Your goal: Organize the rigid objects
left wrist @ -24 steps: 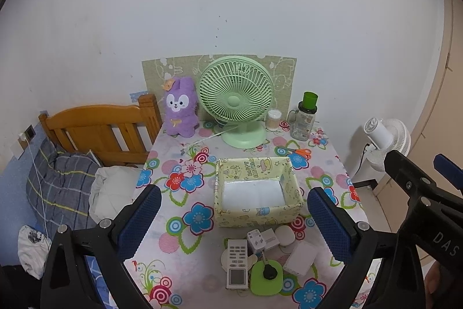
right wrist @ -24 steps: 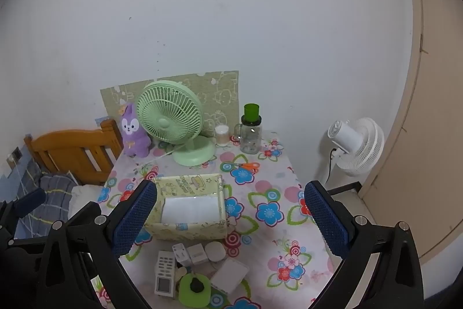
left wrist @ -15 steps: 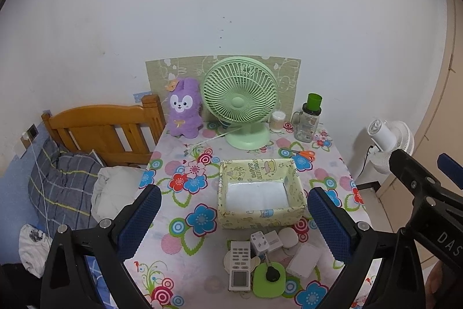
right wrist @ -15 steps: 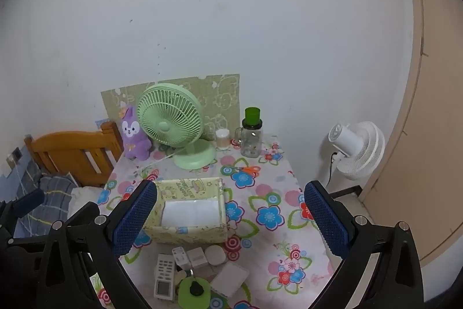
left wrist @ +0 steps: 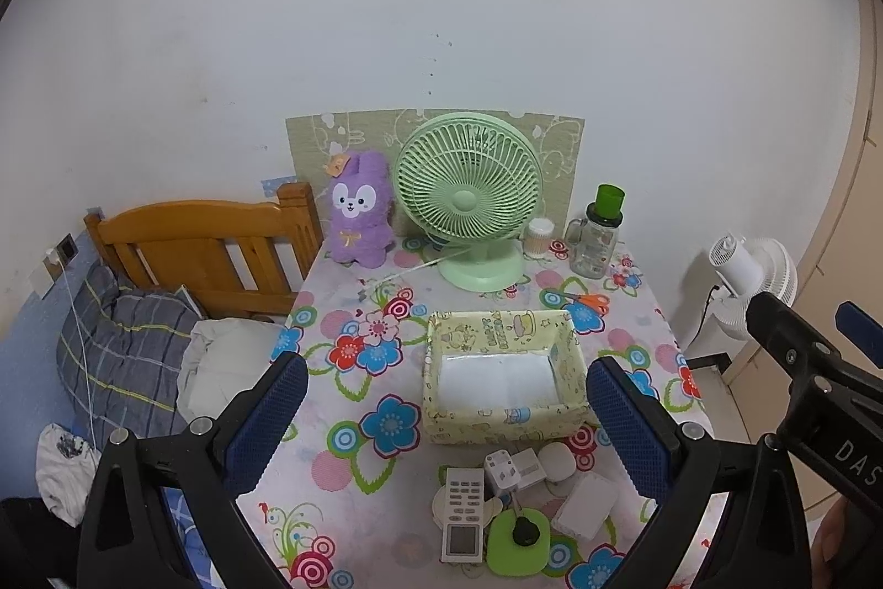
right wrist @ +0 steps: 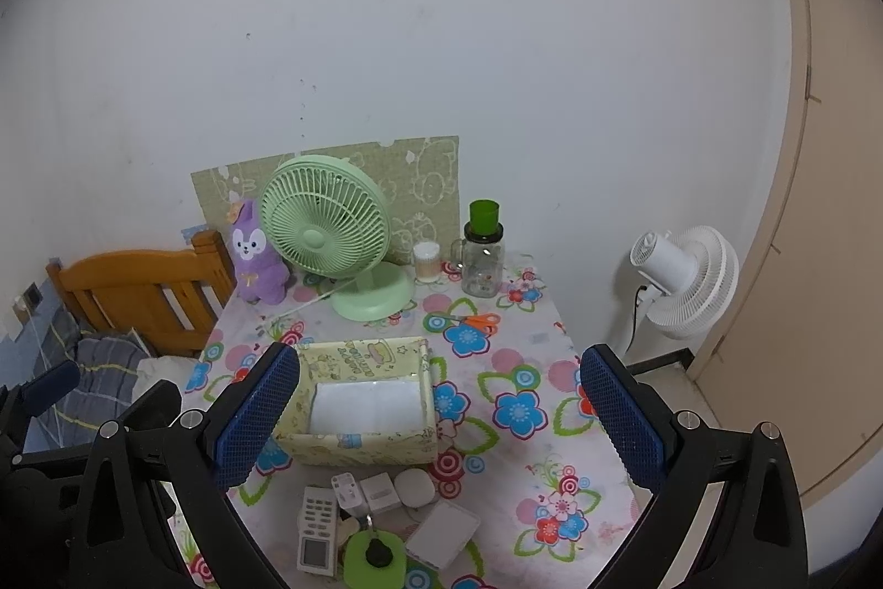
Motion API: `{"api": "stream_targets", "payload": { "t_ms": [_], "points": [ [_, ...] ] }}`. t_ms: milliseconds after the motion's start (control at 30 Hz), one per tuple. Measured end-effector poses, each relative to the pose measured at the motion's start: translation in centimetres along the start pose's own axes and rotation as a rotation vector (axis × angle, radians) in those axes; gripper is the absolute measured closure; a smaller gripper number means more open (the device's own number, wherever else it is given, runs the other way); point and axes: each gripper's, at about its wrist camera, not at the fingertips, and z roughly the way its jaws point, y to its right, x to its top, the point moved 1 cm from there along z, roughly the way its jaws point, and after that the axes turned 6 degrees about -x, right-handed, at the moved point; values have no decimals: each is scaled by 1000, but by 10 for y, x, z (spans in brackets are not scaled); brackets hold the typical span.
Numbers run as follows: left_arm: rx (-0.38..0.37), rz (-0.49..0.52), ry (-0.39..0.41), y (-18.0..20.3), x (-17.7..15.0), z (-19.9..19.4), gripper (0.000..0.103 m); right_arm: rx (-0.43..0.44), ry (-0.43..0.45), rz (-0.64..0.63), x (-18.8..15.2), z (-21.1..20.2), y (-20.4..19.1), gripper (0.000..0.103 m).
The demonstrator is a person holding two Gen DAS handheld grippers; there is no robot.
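While both grippers hung high above the table (left wrist: 331, 467), each had its blue-padded fingers spread wide with nothing between them. The left gripper (left wrist: 447, 423) framed the near half of the flowered tablecloth, and the right gripper (right wrist: 441, 418) looked down on the same spot from a little farther right — its black frame also showed at the right edge of the left wrist view.

A pale yellow box (left wrist: 502, 376) with cartoon prints stood open near the middle of the table, with only its white lining showing inside. Just in front of it, at the near edge, lay a tight cluster of small hard things. A white remote (left wrist: 462, 514) lay lengthwise on a round white disc. A white plug adapter (left wrist: 503, 470) sat beside a small white cube, and a round white puck (left wrist: 556, 461) sat next to that. A flat white rectangular case (left wrist: 588, 511) lay at an angle to the right, and a lime-green pad (left wrist: 519, 542) with a black knob on top lay nearest the camera. These pieces touched or nearly touched one another, all outside the box.

Farther back stood a green desk fan (left wrist: 469, 202), a purple plush rabbit (left wrist: 358, 216) to its left, a small jar of cotton swabs (left wrist: 538, 238) and a clear bottle with a green cap (left wrist: 599, 233) to its right. Orange-handled scissors (left wrist: 585, 299) lay behind the box. Off the table stood a white floor fan (right wrist: 684, 274) on the right and a wooden bed frame (left wrist: 204, 247) with bedding on the left.
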Motion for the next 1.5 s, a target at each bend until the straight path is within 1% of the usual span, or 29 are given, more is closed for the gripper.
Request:
{"api": "stream_targets", "payload": {
  "t_ms": [500, 733, 900, 1267, 1500],
  "points": [
    [1, -4, 7, 0, 4, 1, 1, 20, 13, 32, 2, 4, 2, 0],
    [1, -5, 13, -1, 6, 1, 1, 46, 57, 82, 3, -1, 4, 0],
    [-1, -5, 18, -1, 5, 0, 1, 30, 40, 60, 2, -1, 4, 0],
    [-8, 10, 26, 1, 2, -2, 1, 8, 56, 49, 0, -4, 10, 0],
    [-7, 19, 25, 4, -2, 0, 1, -5, 22, 43, 1, -1, 13, 0]
  ]
}}
